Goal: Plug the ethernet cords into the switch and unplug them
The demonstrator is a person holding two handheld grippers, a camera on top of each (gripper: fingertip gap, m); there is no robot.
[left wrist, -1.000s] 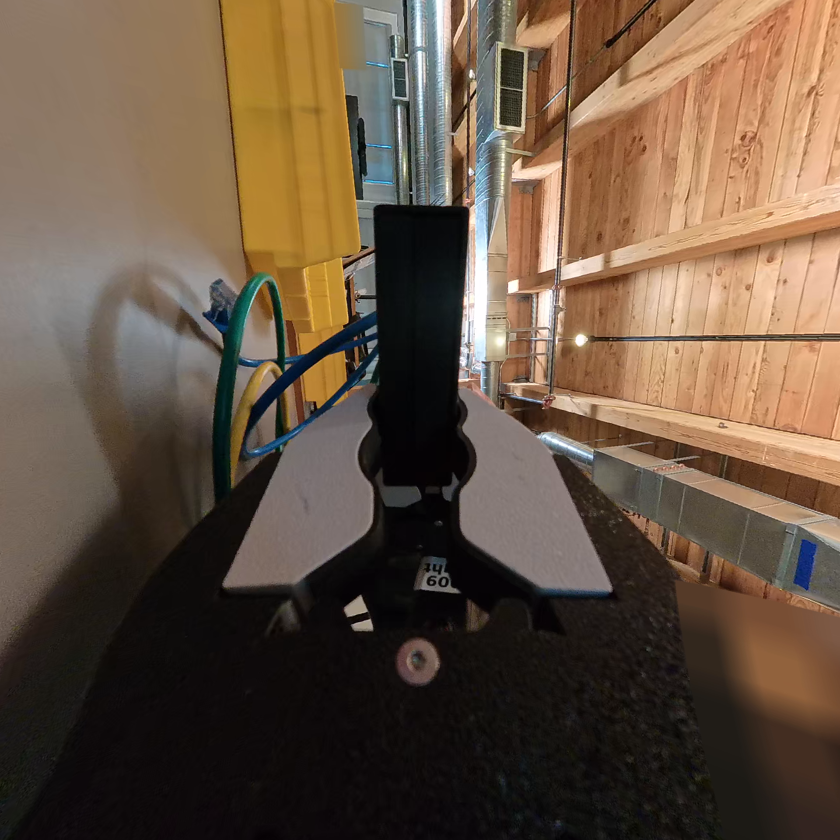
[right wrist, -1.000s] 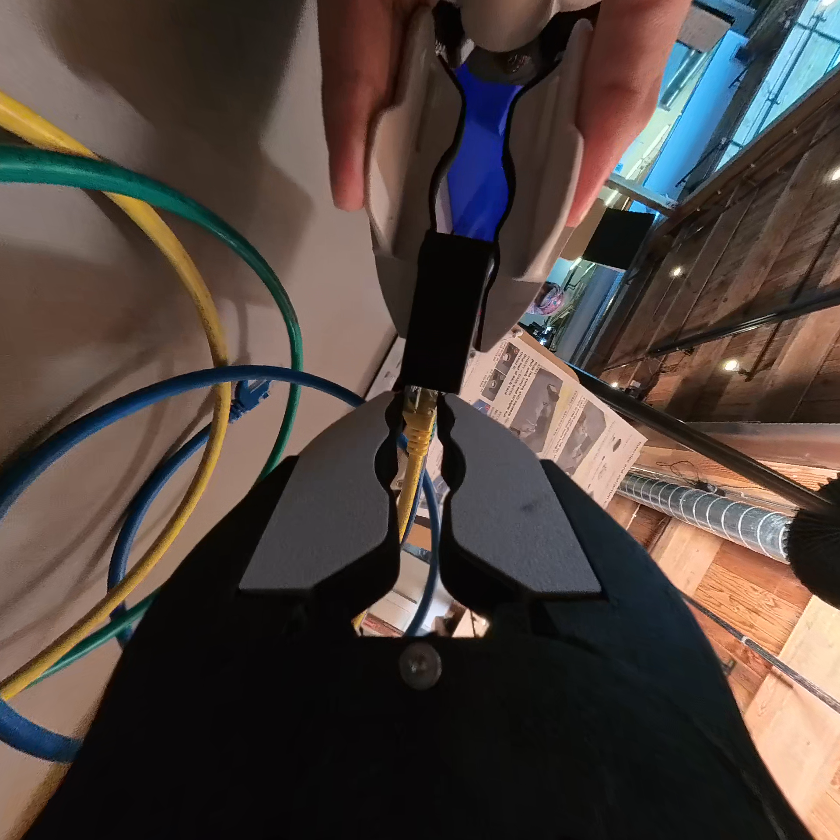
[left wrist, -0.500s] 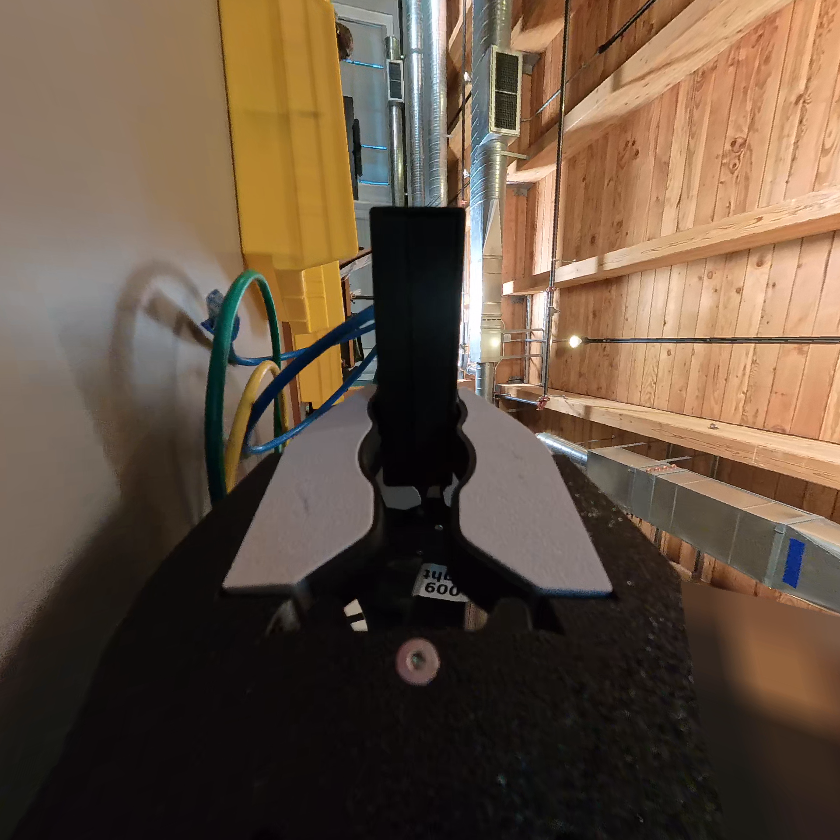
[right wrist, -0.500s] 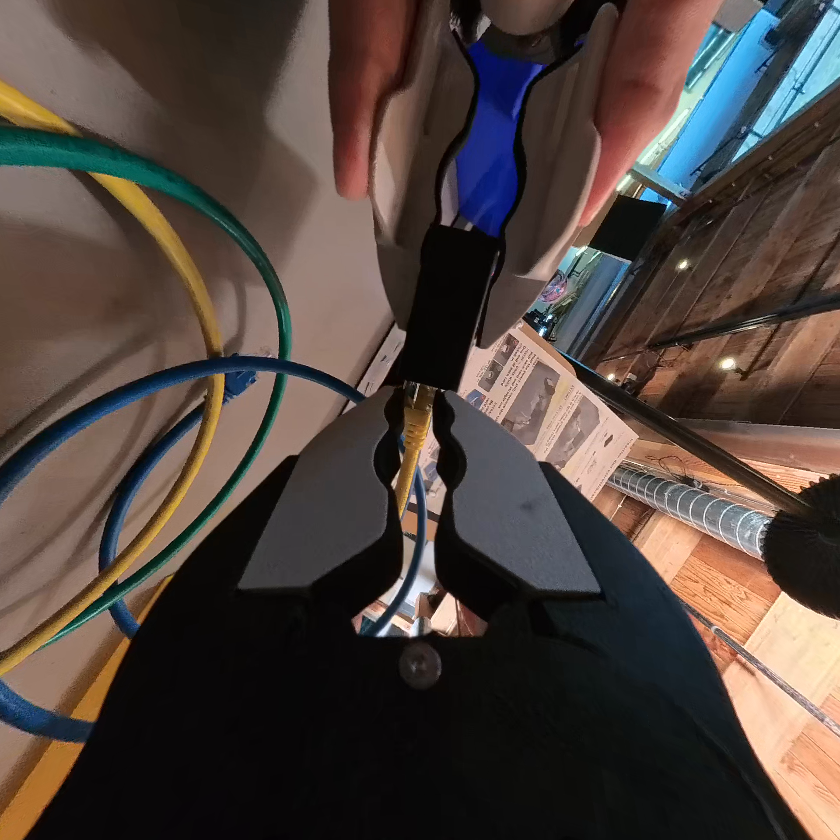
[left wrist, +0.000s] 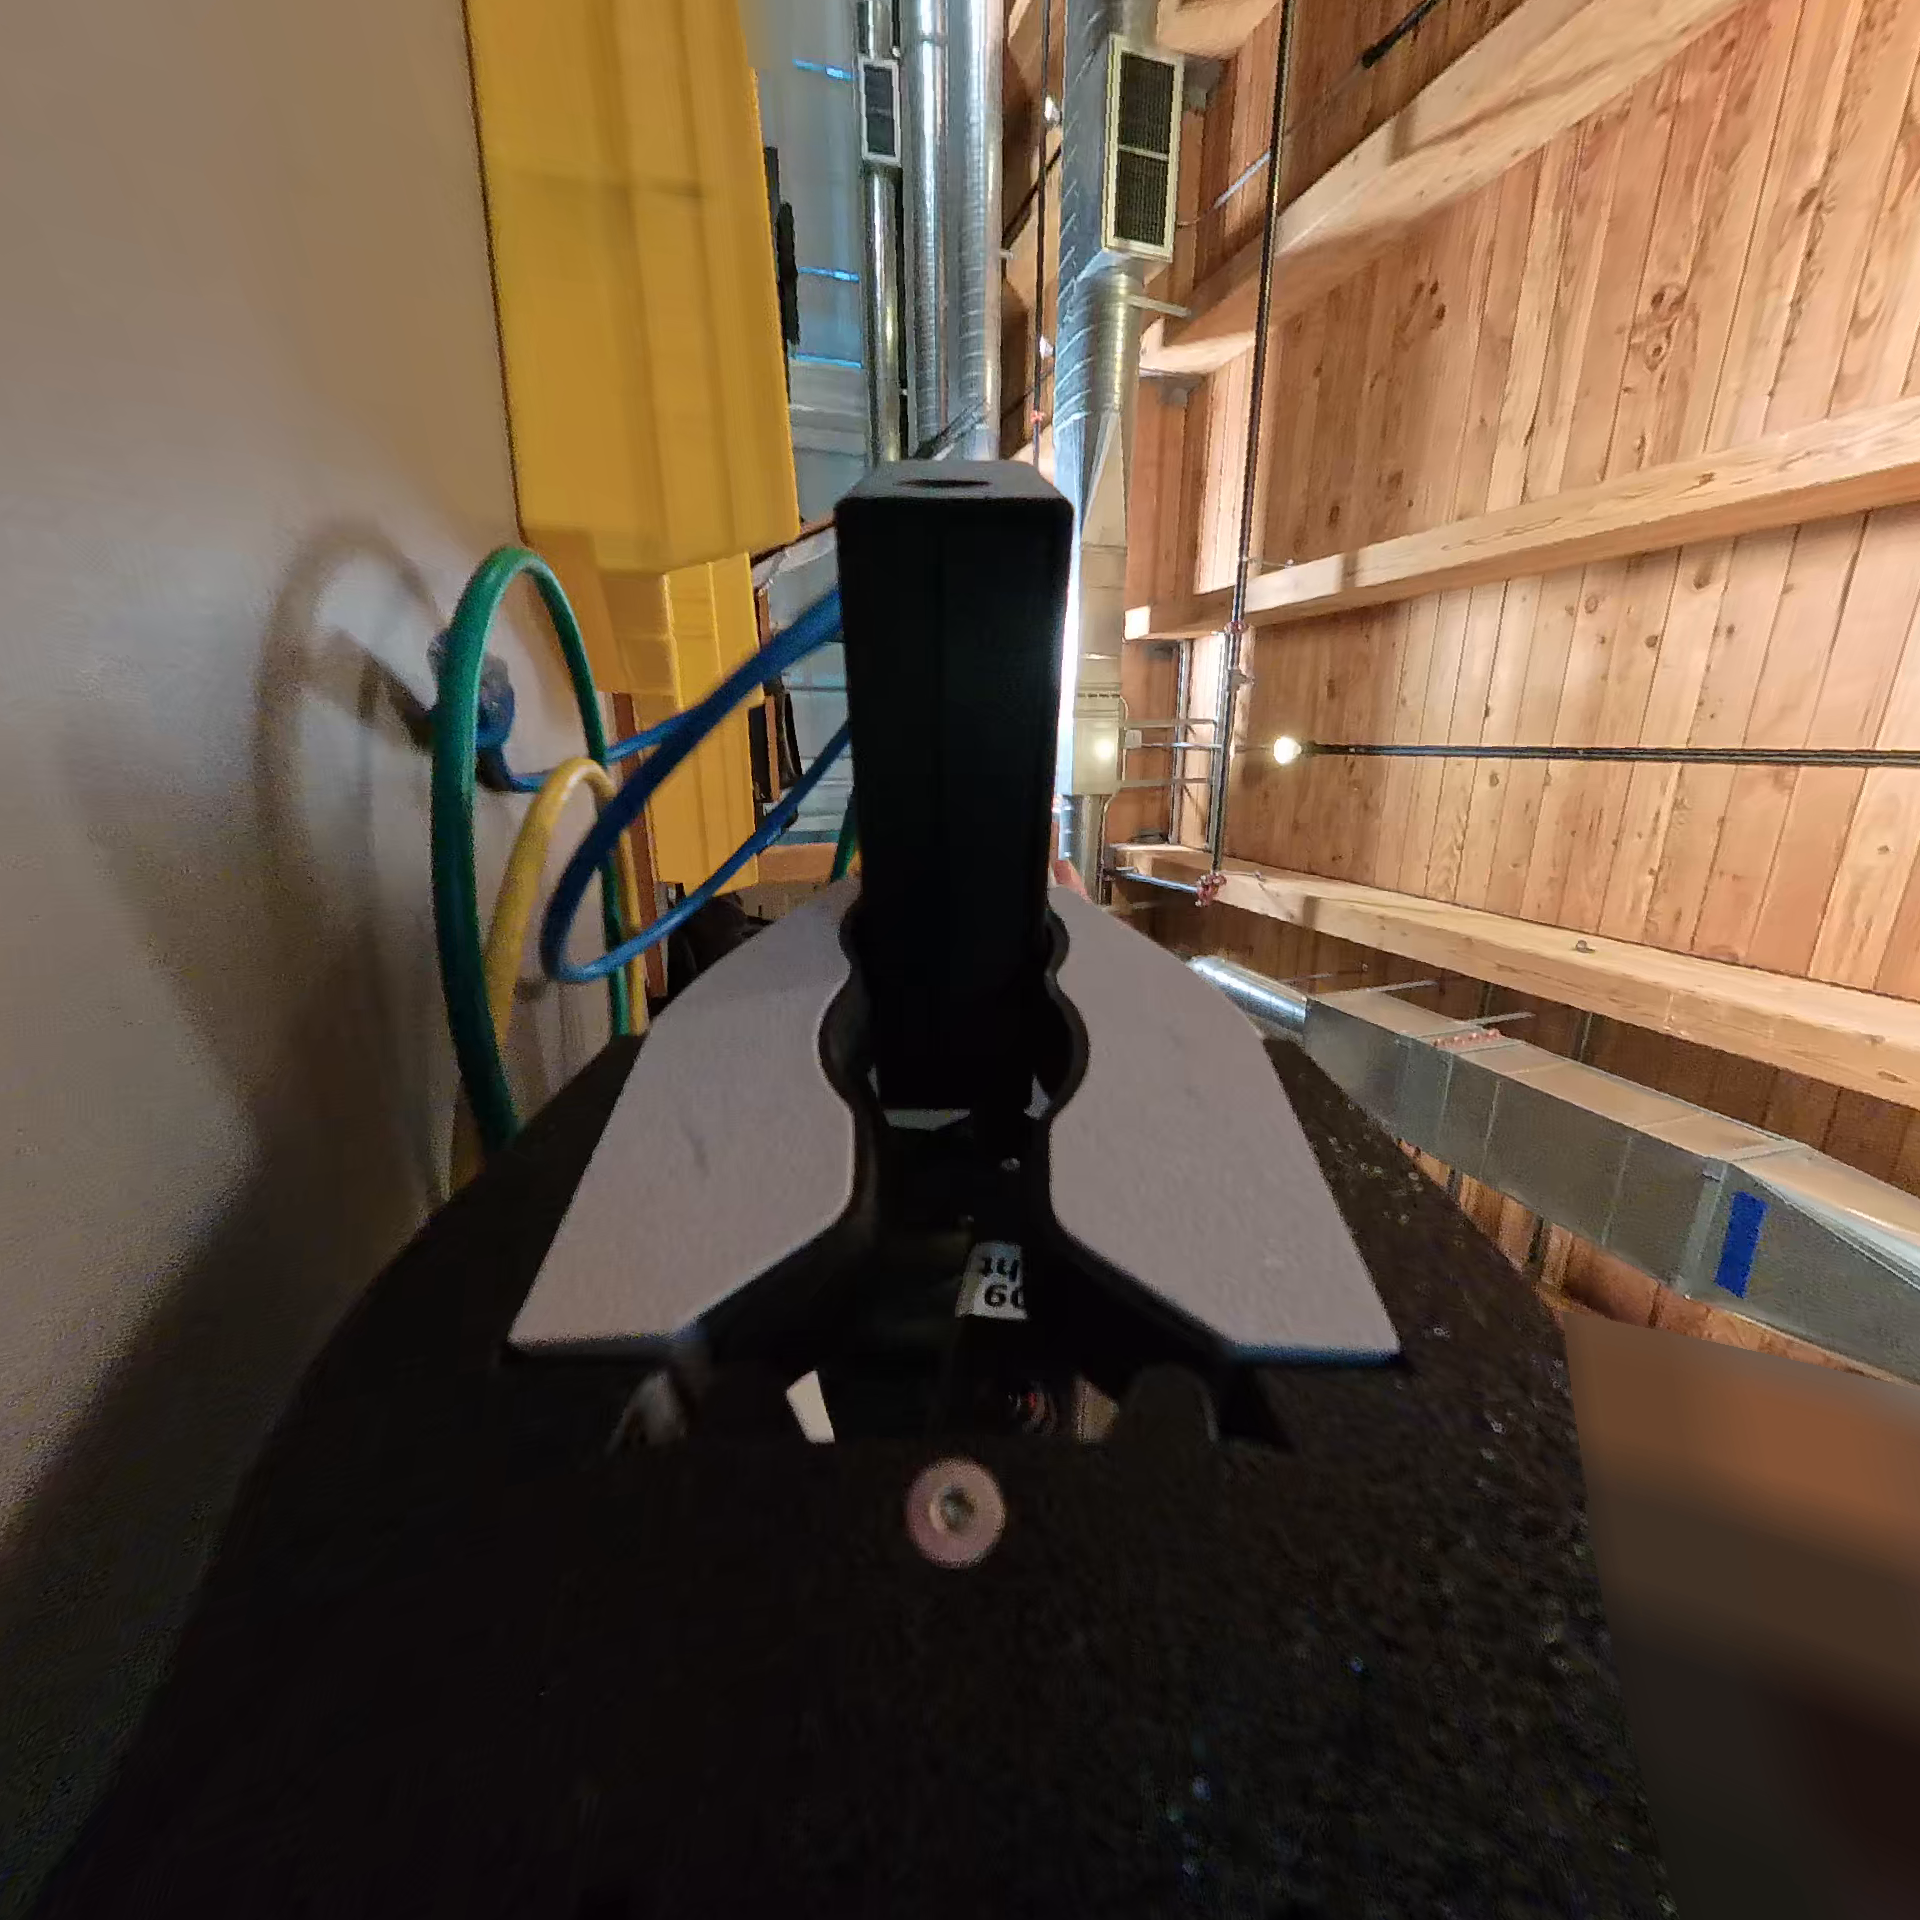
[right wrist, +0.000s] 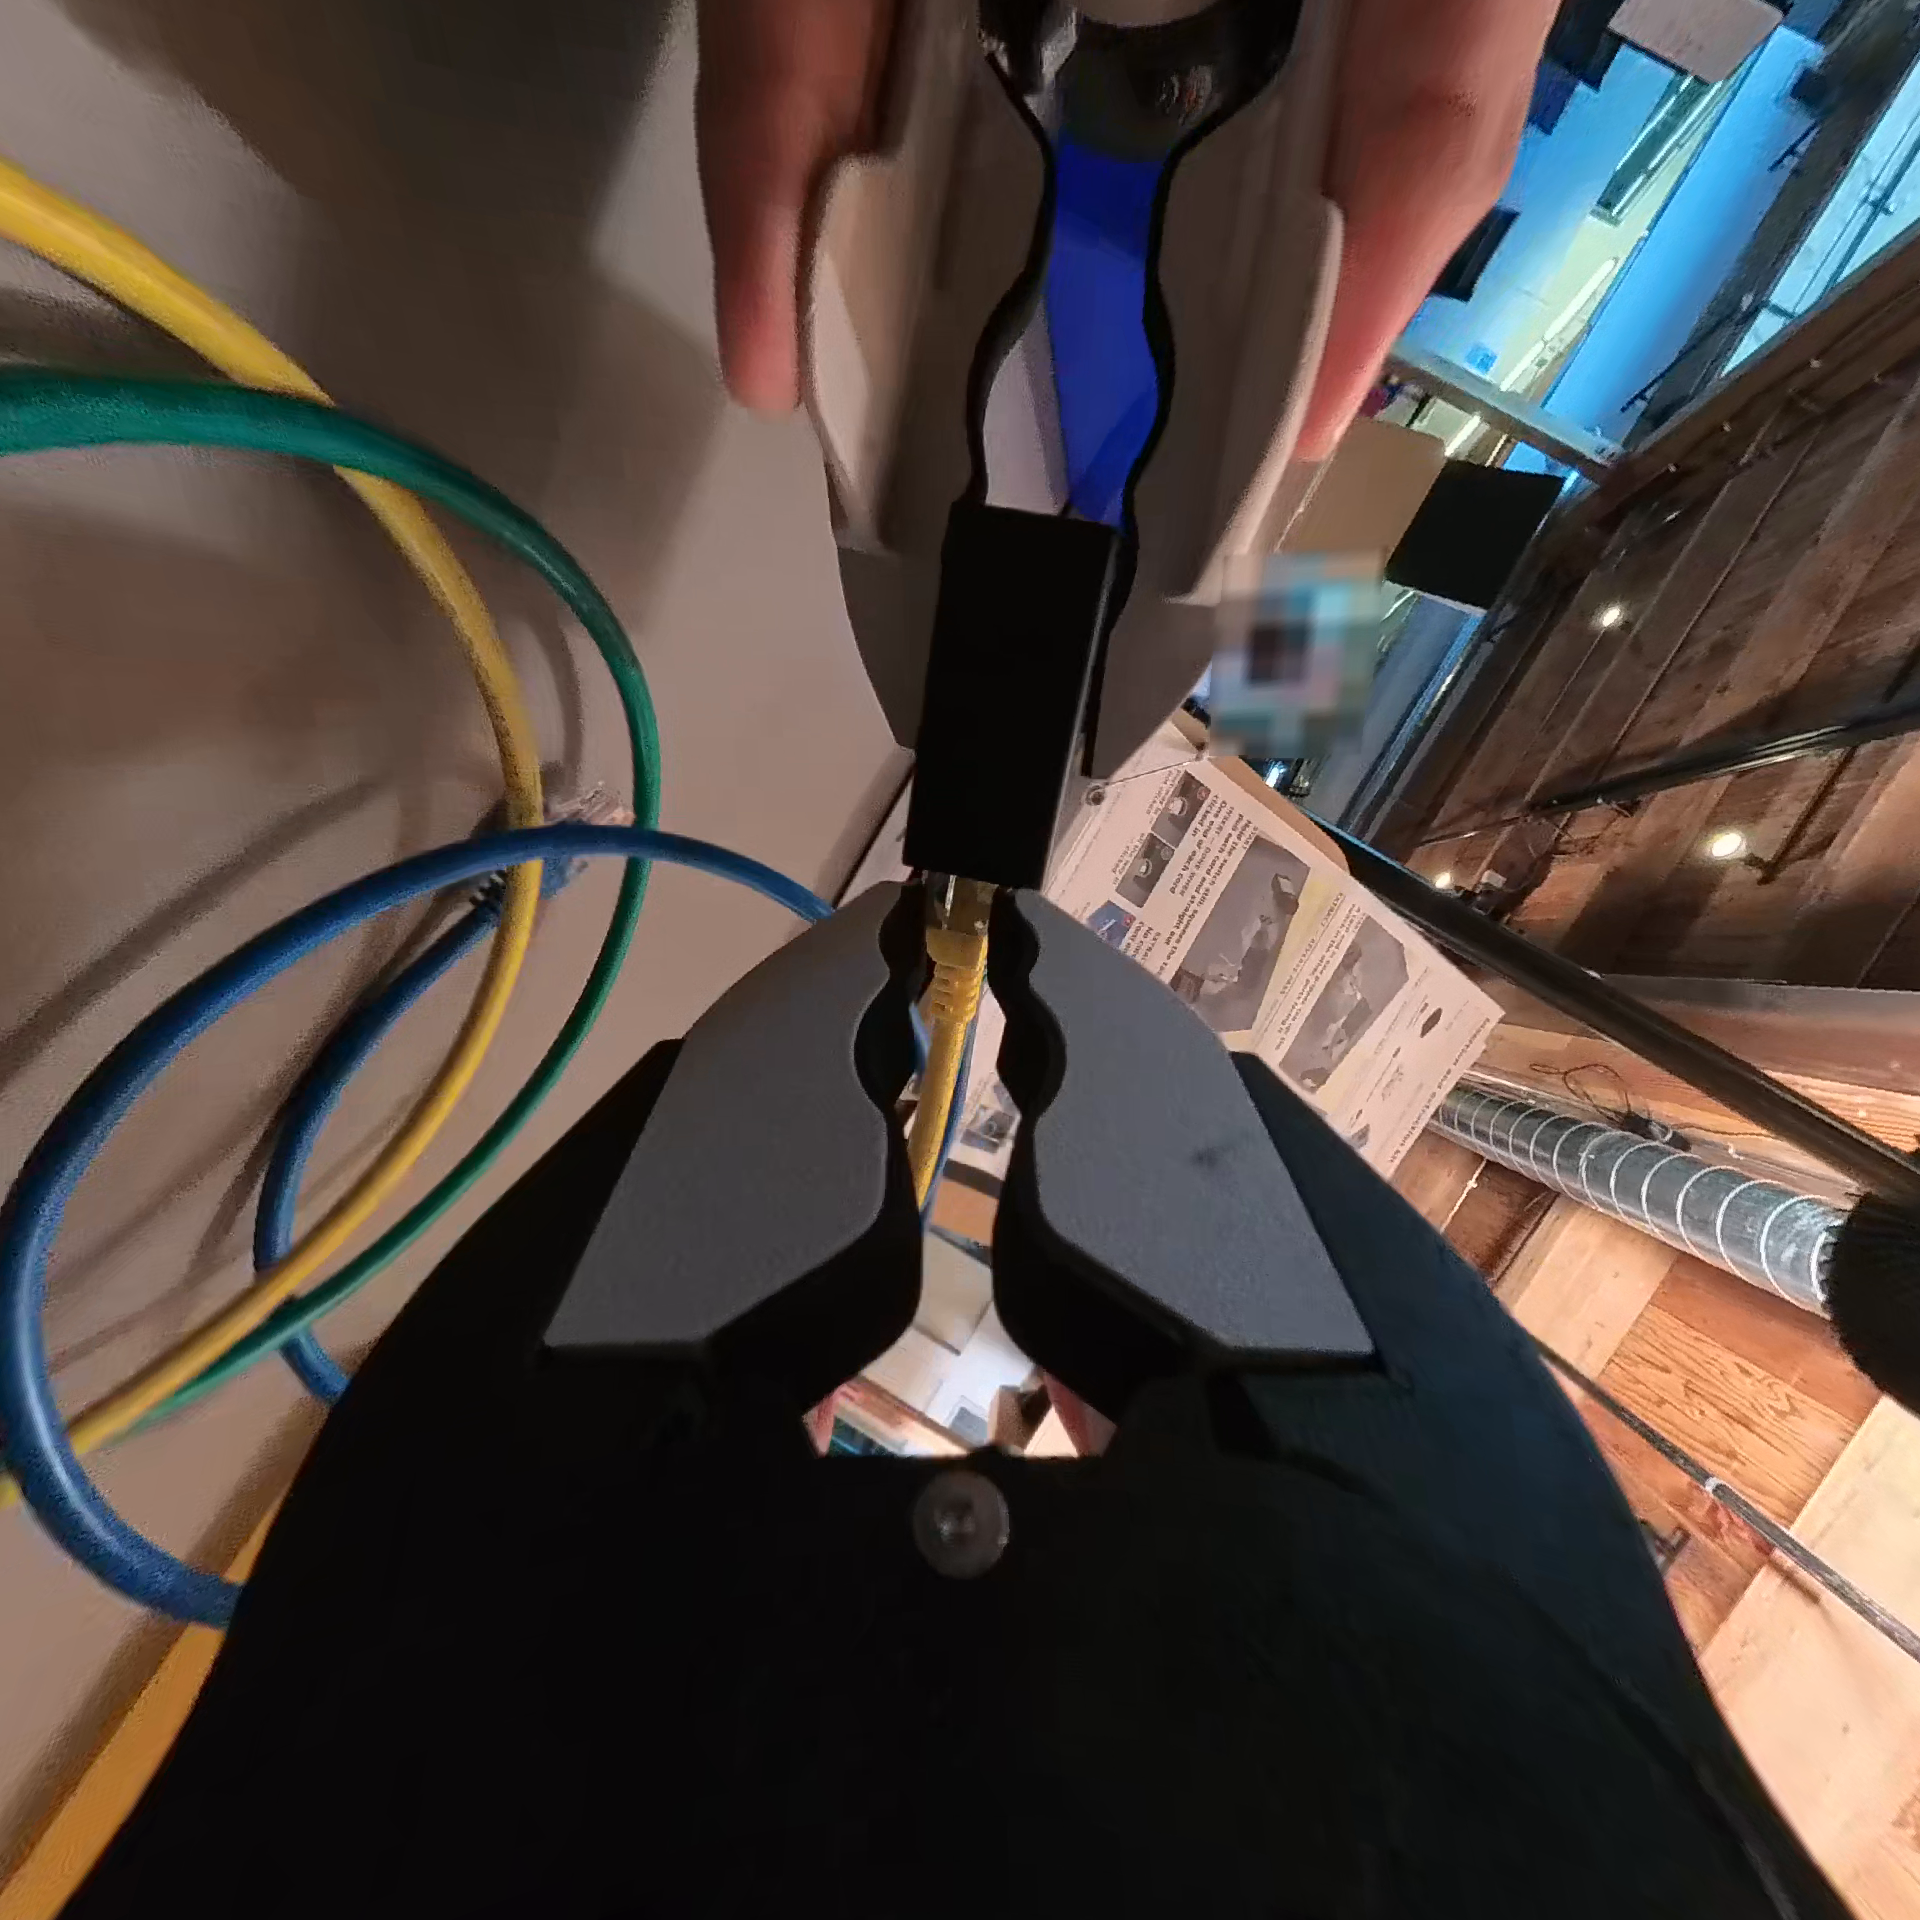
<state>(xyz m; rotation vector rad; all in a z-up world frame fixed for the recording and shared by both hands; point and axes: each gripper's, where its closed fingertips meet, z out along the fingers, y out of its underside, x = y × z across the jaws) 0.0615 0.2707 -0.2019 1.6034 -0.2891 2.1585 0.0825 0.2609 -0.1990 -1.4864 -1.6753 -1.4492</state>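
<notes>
Here the left gripper (left wrist: pixel 954 997) has its pale grey, matte fingers (left wrist: pixel 717 1132) closed tight on the switch (left wrist: pixel 951 769), a smooth black rectangular box that sticks out toward twelve o'clock past the tips. The right gripper (right wrist: pixel 954 935) has its dark, wavy-edged fingers (right wrist: pixel 758 1143) nearly closed around the yellow plug (right wrist: pixel 956 935) of the yellow cord (right wrist: pixel 457 623), whose tip meets the switch's near end (right wrist: pixel 997 707); how far in it sits I cannot tell. At nine o'clock, glossy round loops of green cord (right wrist: pixel 582 623) and blue cord (right wrist: pixel 135 1091) curl against the flat beige tabletop (right wrist: pixel 312 156). A printed sheet (right wrist: pixel 1278 956) lies at two o'clock, before rough wooden planks (left wrist: pixel 1558 520).
</notes>
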